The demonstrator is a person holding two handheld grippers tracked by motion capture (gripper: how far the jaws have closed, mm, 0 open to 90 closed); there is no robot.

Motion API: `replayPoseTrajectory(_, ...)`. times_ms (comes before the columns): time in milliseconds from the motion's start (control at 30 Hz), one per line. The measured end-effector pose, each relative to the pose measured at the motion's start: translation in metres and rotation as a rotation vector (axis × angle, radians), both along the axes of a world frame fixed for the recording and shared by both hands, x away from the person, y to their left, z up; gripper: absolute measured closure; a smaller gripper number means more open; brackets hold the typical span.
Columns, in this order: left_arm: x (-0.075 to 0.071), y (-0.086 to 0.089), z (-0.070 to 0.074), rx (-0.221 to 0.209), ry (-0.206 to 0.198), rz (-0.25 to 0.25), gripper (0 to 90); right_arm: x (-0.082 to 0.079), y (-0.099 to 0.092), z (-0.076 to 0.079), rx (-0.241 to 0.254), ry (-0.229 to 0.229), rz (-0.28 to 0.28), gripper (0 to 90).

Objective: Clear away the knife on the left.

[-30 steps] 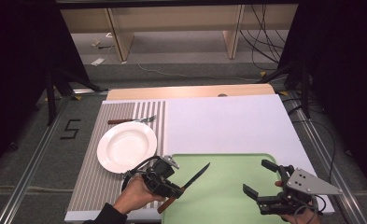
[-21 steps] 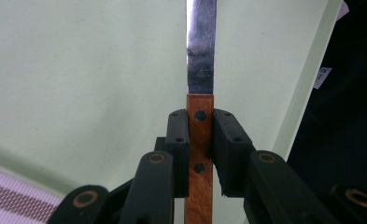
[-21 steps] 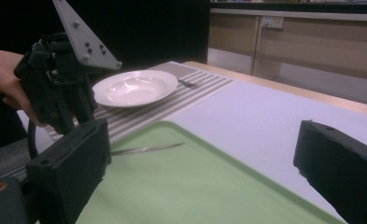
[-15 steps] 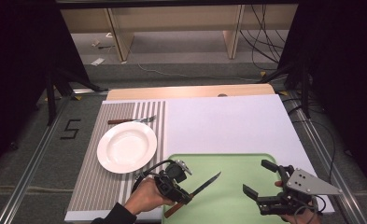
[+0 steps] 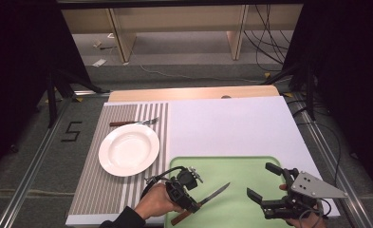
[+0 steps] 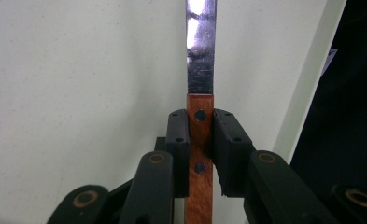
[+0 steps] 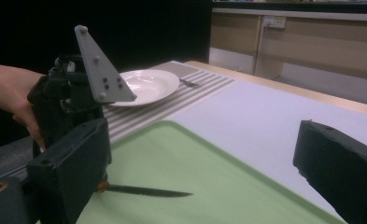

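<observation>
The knife [image 5: 204,203] is a table knife with a wooden handle and a serrated steel blade. Treat it as light and rigid; it will not flex in the grip. The blade is smooth metal and likely slippery, so take hold on the handle, where the wood gives the pads better friction.

You hold it that way now. In the left gripper view the left gripper [image 6: 201,140] has its jaws closed on the handle from both sides, just behind the point where the blade begins, with two rivets visible between the pads.

In the high view the knife sits over the near left part of the green tray [image 5: 250,166]. Its long axis runs diagonally: the handle end points near and left, the tip points far and right, toward the tray centre. In the right gripper view the blade appears roughly level and just above the tray surface; contact cannot be confirmed.

Your right gripper [image 5: 269,183] is over the near right part of the tray with its jaws wide apart and nothing between them, apart from the knife tip.

A white plate [image 5: 129,150] rests on the striped placemat [image 5: 103,190] to the left of the tray, and a fork [image 5: 134,123] lies beyond the plate.
</observation>
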State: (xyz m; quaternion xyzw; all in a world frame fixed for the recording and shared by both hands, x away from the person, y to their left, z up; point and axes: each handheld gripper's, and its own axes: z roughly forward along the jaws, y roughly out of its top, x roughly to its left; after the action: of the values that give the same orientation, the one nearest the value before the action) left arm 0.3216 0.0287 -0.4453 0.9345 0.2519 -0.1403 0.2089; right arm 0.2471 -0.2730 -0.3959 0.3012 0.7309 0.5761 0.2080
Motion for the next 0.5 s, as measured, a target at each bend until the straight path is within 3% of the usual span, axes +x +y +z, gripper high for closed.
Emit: replayPoseTrajectory(500, 0.008, -0.012, -0.016, 0.071, 0.029, 0.002, 76.9, -0.001, -0.002, 0.001, 0.002, -0.001, -0.001, 5.3)
